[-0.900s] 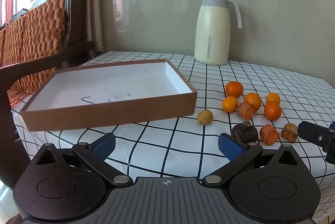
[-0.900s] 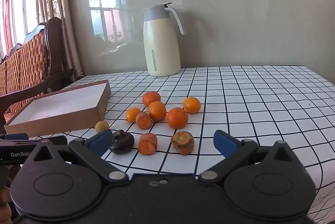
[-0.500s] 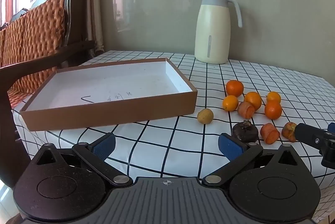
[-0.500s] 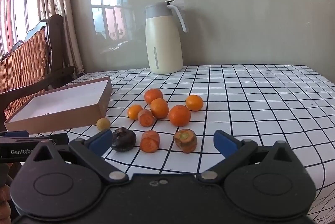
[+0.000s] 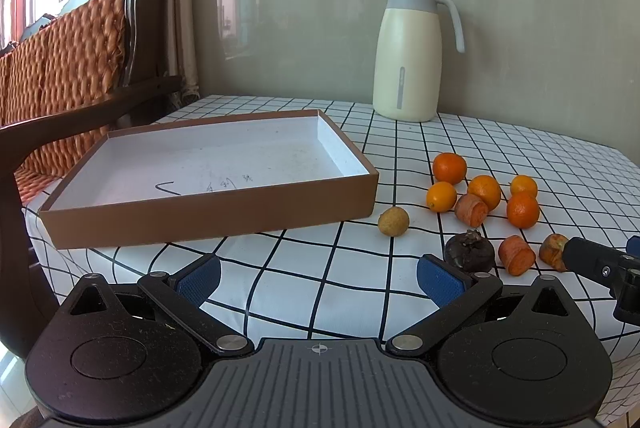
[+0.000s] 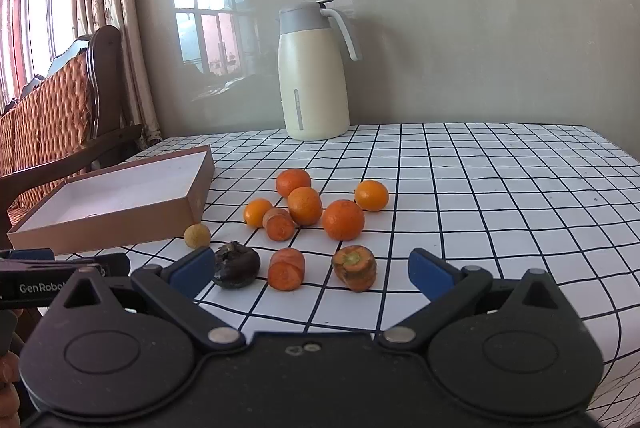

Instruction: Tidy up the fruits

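Fruit: I see five oranges (image 6: pixel 343 220), carrot chunks (image 6: pixel 286 269), one dark round piece (image 6: pixel 236 265), loose beside the empty box (image 5: pixel 208 216).
Grippers: my left gripper (image 5: pixel 318 274) and right gripper (image 6: pixel 310 270) gape wide, holding nothing.
Surface: checked tablecloth (image 6: pixel 480 179); jug (image 6: pixel 314 75) by the wall.

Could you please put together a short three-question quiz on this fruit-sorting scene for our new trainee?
1. True or false: the cardboard box already holds fruit.
2. How many round oranges lie on the checked tablecloth?
A. three
B. five
C. eight
3. Fill in: the dark round fruit lies just ahead of one blue pad of the right hand-held gripper, whose jaws are ____.

Key:
1. False; its white inside is bare apart from pen marks.
2. B.
3. Open, with nothing gripped.
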Motion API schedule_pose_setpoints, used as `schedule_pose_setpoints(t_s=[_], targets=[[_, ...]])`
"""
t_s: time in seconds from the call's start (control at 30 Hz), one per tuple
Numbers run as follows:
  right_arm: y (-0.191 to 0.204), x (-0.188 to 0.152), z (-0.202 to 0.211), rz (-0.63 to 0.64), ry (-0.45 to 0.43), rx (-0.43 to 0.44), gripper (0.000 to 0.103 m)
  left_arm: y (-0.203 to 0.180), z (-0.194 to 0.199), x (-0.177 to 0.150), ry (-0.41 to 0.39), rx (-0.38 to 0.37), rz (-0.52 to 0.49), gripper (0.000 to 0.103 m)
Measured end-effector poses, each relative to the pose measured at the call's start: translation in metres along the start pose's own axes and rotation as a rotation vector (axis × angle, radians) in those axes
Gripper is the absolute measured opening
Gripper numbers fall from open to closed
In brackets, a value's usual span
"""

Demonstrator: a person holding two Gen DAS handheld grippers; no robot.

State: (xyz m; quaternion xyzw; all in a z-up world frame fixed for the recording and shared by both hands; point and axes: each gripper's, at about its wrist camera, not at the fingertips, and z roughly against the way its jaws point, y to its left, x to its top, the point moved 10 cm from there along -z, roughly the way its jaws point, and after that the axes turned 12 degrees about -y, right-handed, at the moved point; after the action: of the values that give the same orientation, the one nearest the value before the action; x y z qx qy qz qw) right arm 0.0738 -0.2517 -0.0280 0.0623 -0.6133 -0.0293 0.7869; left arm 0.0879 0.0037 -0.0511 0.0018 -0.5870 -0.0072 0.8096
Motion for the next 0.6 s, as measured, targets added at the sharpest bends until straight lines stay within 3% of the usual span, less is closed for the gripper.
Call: schedule_pose_setpoints(t_s=[0.6], targets=[[-0.0003,0.0021,-0.0003,-0.007,-0.006,-0.002,0.097,0.0021,0.001,0.0016,-0.008,0.006,0.009,0.103]])
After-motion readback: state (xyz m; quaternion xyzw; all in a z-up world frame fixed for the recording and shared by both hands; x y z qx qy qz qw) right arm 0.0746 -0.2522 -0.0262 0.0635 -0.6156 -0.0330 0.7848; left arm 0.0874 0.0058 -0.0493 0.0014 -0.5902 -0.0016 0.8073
